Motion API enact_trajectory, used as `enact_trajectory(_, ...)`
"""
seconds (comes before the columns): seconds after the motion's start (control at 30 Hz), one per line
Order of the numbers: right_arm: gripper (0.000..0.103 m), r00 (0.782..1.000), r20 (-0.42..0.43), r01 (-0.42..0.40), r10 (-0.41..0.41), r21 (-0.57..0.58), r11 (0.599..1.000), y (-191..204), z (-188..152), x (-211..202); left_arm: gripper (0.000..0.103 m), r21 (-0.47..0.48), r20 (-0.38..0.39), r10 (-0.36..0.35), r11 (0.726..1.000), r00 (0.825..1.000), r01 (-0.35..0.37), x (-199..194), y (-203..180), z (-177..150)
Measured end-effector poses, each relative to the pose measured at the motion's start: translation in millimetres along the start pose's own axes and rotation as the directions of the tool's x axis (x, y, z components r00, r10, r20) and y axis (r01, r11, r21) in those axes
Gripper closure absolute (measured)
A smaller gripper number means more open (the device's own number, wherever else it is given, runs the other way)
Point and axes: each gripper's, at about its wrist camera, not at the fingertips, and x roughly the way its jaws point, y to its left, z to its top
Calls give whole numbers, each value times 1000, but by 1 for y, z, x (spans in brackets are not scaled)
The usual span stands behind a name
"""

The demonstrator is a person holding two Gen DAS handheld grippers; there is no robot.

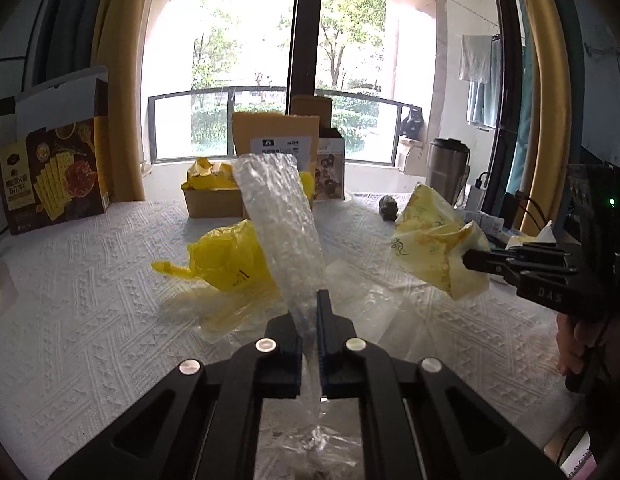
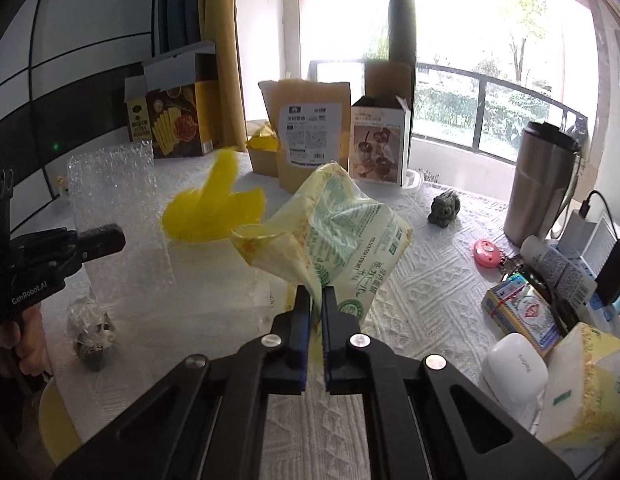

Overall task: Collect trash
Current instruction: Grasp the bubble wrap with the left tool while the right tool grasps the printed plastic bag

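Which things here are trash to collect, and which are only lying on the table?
Trash for the job:
- bubble wrap, pinched in the left gripper
- pale yellow wrapper, pinched in the right gripper
- yellow plastic bag on the tablecloth

Probably just lying about:
- steel tumbler
- pink key fob
- white earbud case
- small green figurine

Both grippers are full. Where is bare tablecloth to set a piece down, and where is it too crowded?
Free: the tablecloth left of the yellow bag, in front of the cracker box. Also the strip between the green figurine and the pink tag. Crowded: the right edge by the tumbler, charger and white case.
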Motion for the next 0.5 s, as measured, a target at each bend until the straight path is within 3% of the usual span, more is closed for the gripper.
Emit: enact_trajectory(0.5, 98, 997, 79, -3, 6, -28, 1000, 22, -2, -78, 98, 12, 142, 30, 999, 989, -32, -84, -9, 15)
